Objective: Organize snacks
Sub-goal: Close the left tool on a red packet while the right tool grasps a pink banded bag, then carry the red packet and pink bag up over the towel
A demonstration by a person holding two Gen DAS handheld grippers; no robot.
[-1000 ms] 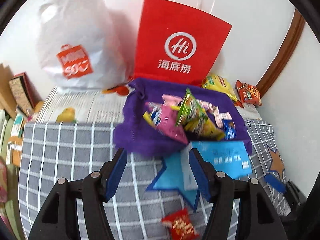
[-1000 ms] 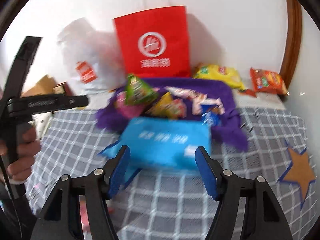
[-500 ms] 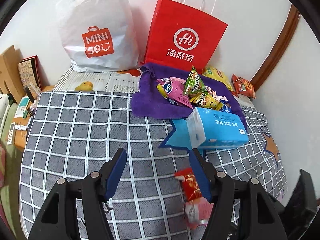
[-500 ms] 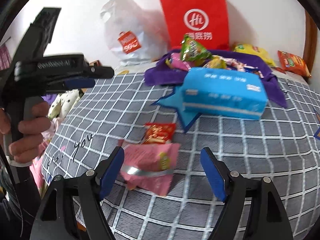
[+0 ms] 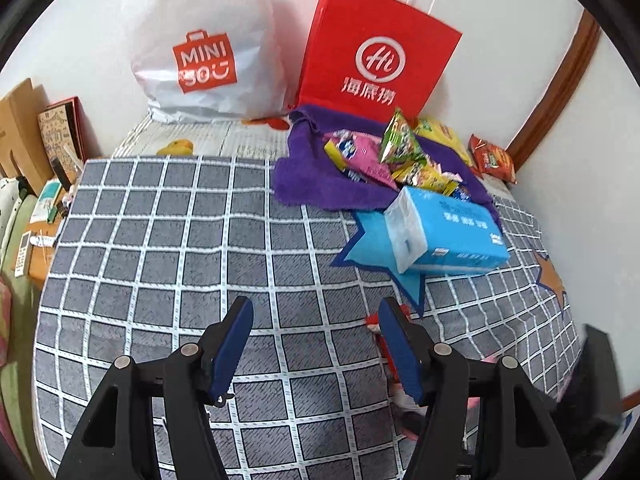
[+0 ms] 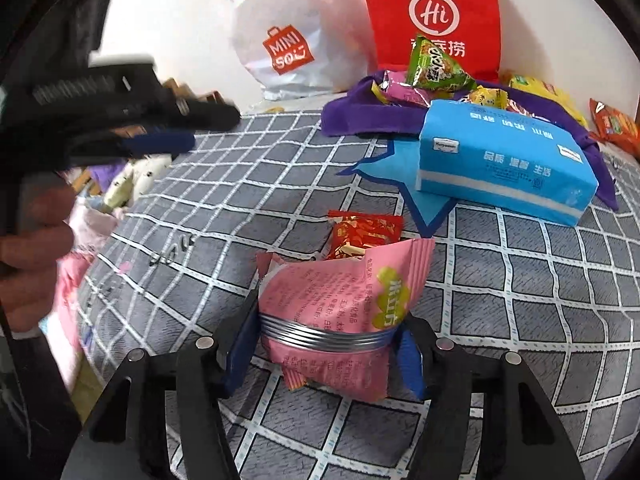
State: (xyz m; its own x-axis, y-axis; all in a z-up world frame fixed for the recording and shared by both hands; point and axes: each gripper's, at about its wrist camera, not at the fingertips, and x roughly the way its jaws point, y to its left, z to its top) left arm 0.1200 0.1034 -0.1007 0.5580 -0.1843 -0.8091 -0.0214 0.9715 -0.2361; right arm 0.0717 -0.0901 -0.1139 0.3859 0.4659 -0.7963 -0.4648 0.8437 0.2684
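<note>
Right hand-held gripper (image 6: 326, 346), jaws just closing, pads against pink snack packet (image 6: 344, 304) on checked bedspread (image 6: 520, 300), red packet (image 6: 362, 234) just behind, left hand-held gripper (image 5: 316, 350) wide, empty, snack pile (image 5: 394, 160) on purple cloth (image 5: 312, 176).

Mostly soft cloth and shiny wrappers here

Grey checked woven blanket (image 5: 168, 240) looks matt, purple fuzzy towel (image 5: 308, 184) plush, pink glossy foil snack packet (image 6: 344, 304) crinkly, red matt paper bag (image 5: 376, 52) smooth.
</note>
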